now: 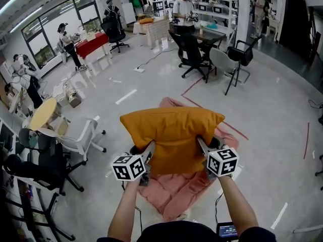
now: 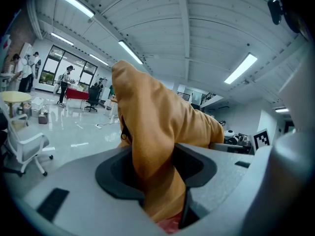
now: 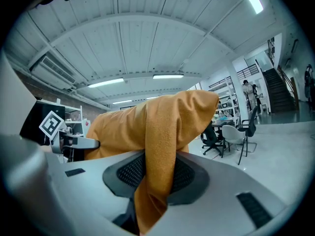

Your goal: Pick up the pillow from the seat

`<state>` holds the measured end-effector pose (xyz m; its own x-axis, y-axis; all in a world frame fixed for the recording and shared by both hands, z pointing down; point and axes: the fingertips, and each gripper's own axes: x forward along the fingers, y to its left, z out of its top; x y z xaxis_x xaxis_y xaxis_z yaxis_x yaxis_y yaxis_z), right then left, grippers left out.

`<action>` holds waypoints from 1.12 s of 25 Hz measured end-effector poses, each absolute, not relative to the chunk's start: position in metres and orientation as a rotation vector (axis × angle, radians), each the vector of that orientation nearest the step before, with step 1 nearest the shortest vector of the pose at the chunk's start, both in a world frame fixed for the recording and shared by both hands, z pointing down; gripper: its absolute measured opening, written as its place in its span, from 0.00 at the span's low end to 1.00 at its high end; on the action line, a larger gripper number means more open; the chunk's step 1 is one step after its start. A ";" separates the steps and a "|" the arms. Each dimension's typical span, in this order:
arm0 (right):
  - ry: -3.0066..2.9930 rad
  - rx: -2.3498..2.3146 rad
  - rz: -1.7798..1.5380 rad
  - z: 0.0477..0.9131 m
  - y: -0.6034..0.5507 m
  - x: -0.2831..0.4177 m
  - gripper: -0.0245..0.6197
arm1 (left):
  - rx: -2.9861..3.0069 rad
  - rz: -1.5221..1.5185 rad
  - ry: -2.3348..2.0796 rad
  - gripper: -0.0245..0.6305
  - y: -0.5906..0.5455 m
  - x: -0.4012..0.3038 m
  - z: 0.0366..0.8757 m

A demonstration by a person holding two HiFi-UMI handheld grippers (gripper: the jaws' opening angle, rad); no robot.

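Observation:
An orange pillow (image 1: 171, 135) hangs in the air in front of me, held by its two lower corners above a seat draped in a pink cloth (image 1: 174, 193). My left gripper (image 1: 151, 147) is shut on the pillow's lower left corner; in the left gripper view the orange fabric (image 2: 152, 146) is pinched between the jaws. My right gripper (image 1: 200, 145) is shut on the lower right corner, and the fabric (image 3: 157, 166) fills the gap between its jaws. Each gripper's marker cube shows in the other's view.
A white office chair (image 1: 81, 137) and a dark chair (image 1: 35, 165) stand to my left. Black and grey chairs (image 1: 222, 59) sit by a table further off. Several people work at tables (image 1: 93, 42) at the back. Red tape lines (image 1: 305, 140) mark the floor.

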<state>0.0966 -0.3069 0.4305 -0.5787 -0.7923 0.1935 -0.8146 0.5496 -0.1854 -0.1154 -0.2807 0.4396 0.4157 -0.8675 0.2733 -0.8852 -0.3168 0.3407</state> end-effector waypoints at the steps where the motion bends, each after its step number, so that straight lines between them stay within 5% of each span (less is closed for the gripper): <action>1: -2.687 1.399 0.386 0.429 -0.306 0.095 0.23 | 2.241 0.049 -1.488 0.36 -0.280 -0.117 0.439; 28: -2.661 1.507 0.301 0.392 -0.197 0.004 0.23 | 2.324 -0.028 -1.404 0.36 -0.186 -0.209 0.411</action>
<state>0.0039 -0.1973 0.3922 -0.5172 -0.8416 0.1557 -0.8551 0.5003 -0.1358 -0.2093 -0.1856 0.4114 0.4889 -0.8498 0.1971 -0.8413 -0.3995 0.3641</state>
